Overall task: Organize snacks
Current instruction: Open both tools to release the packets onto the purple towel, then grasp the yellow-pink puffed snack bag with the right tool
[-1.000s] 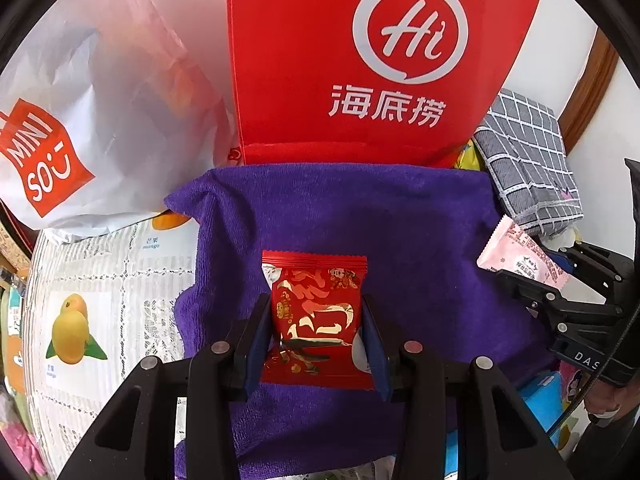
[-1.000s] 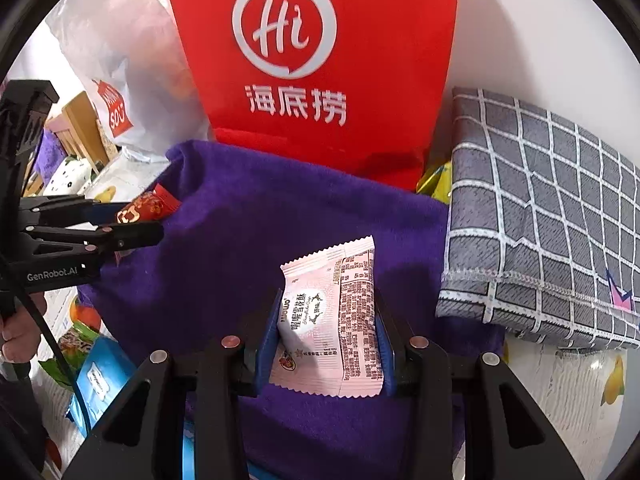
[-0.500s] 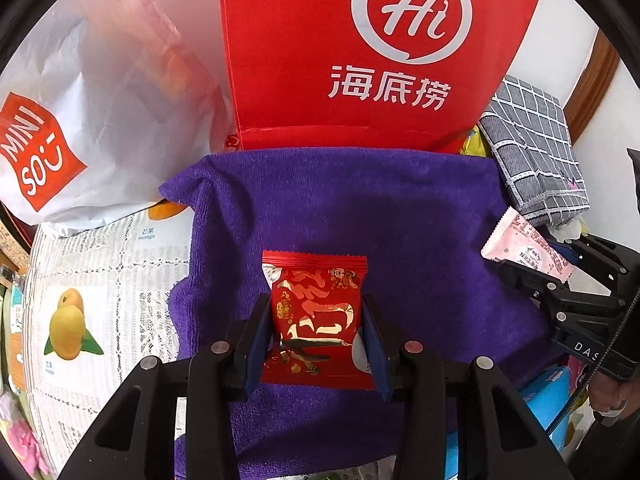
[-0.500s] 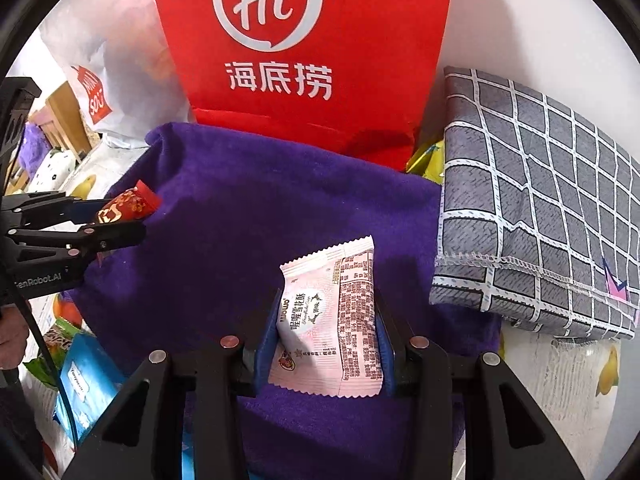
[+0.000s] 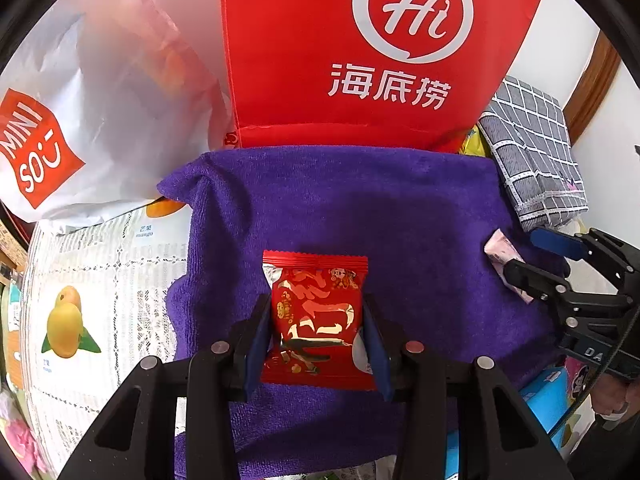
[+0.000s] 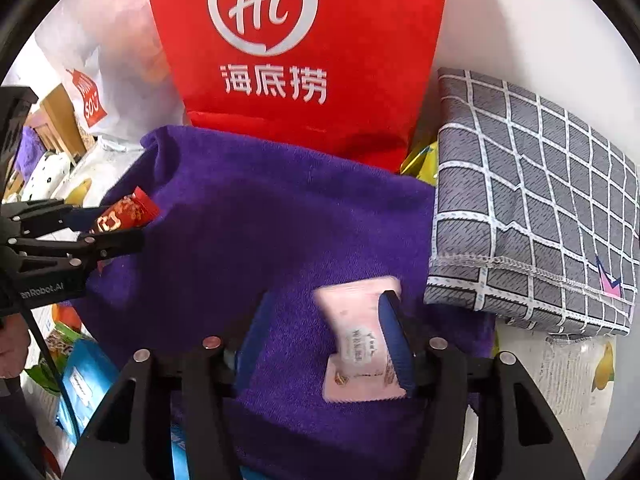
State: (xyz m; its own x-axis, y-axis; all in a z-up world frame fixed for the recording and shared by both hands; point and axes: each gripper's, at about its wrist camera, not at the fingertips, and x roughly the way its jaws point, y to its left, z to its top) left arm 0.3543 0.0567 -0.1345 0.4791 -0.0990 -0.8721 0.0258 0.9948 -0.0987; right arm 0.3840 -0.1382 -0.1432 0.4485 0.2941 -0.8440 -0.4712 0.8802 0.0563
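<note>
My left gripper [image 5: 316, 316] is shut on a red snack packet [image 5: 318, 320] with gold print, held just above the purple towel [image 5: 360, 208]. My right gripper [image 6: 324, 320] is open; the pink snack packet [image 6: 360, 340] is blurred, leaning against its right finger over the towel. In the left wrist view the right gripper [image 5: 532, 256] shows at the right edge with the pink packet [image 5: 506, 260] by its tips. In the right wrist view the left gripper [image 6: 116, 224] shows at the left with the red packet [image 6: 128, 212].
A red "Hi" bag [image 5: 380, 52] stands behind the towel. A white Miniso bag [image 5: 80, 120] is at the back left. A folded grey checked cloth [image 6: 532, 200] lies right of the towel. Blue snack packs [image 6: 80, 376] lie near the front, on a fruit-print tablecloth [image 5: 92, 300].
My right gripper has opened and the pink packet has slipped to the right finger, dropping toward the towel. Both grippers moved forward over the towel. The left still grips the red packet.
</note>
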